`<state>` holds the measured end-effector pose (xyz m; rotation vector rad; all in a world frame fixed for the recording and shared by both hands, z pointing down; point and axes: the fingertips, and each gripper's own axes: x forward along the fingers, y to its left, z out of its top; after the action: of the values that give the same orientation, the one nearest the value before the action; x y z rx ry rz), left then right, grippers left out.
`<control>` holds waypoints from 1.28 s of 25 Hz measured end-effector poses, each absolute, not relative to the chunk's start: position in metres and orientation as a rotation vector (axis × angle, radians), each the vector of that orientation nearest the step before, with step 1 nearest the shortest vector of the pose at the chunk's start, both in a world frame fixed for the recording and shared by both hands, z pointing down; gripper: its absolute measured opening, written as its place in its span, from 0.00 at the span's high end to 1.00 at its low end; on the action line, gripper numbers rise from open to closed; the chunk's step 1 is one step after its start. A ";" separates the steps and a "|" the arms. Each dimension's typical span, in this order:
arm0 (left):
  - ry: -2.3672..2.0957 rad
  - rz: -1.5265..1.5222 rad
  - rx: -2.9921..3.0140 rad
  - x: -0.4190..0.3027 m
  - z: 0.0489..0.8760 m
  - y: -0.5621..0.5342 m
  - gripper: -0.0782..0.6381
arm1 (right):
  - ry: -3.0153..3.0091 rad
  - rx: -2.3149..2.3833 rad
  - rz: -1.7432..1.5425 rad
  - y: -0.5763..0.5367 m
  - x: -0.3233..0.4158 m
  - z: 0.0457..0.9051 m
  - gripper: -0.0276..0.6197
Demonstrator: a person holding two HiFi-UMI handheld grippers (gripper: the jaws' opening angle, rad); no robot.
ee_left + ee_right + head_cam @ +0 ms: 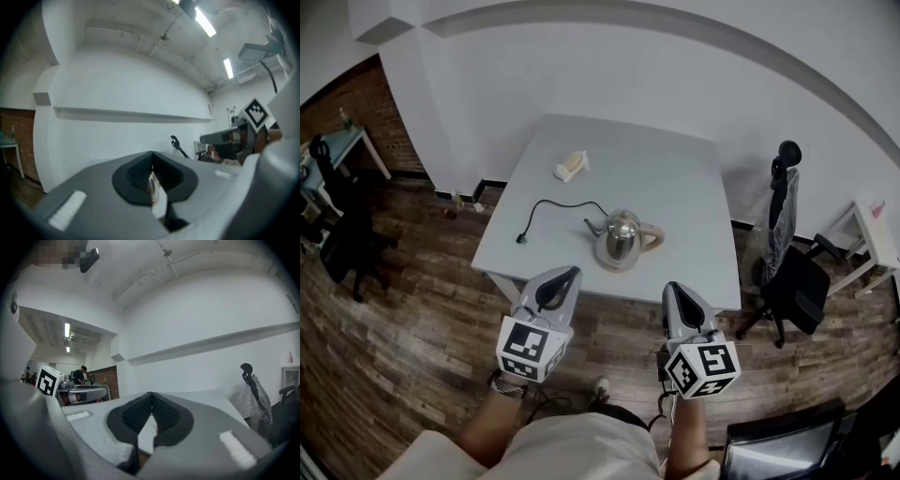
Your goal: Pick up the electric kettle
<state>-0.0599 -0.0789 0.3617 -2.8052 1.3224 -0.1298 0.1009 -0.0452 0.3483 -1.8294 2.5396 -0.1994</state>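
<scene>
The steel electric kettle (622, 239) stands upright on the pale grey table (675, 178), its spout to the left and its light handle to the right. Its black cord and plug (523, 238) trail off to the left. Both grippers hover short of the table's near edge, apart from the kettle. My left gripper (568, 275) is shut and empty; in the left gripper view (151, 165) a sliver of the kettle (153, 187) shows below the closed tips. My right gripper (674, 288) is shut too, with only the table (146, 433) showing below its tips (151, 405).
A small pale bundle (570, 166) lies at the table's far left. A black office chair (792, 281) with a coat stand is right of the table, another dark chair (342, 234) far left. White walls stand behind; wood floor lies around the table.
</scene>
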 end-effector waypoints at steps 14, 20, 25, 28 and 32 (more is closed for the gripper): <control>1.404 -0.147 -2.782 -0.034 0.372 -0.125 0.88 | 2.551 -1.835 -0.235 -0.095 0.145 0.362 0.95; 1.433 -0.151 -2.763 -0.021 0.375 -0.141 0.88 | 2.563 -1.843 -0.238 -0.115 0.162 0.367 0.95; 1.463 -0.158 -2.745 -0.015 0.379 -0.152 0.86 | 2.581 -1.827 -0.242 -0.126 0.171 0.371 0.95; 1.481 -0.169 -2.740 -0.014 0.382 -0.158 0.85 | 2.591 -1.820 -0.260 -0.133 0.175 0.375 0.95; 1.493 -0.185 -2.739 -0.013 0.386 -0.163 0.84 | 2.601 -1.816 -0.283 -0.141 0.177 0.382 0.92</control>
<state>-0.0126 -0.1633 0.3859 -2.7388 1.4925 -0.1854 0.1775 -0.1414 0.3823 -1.8164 2.6006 -0.2834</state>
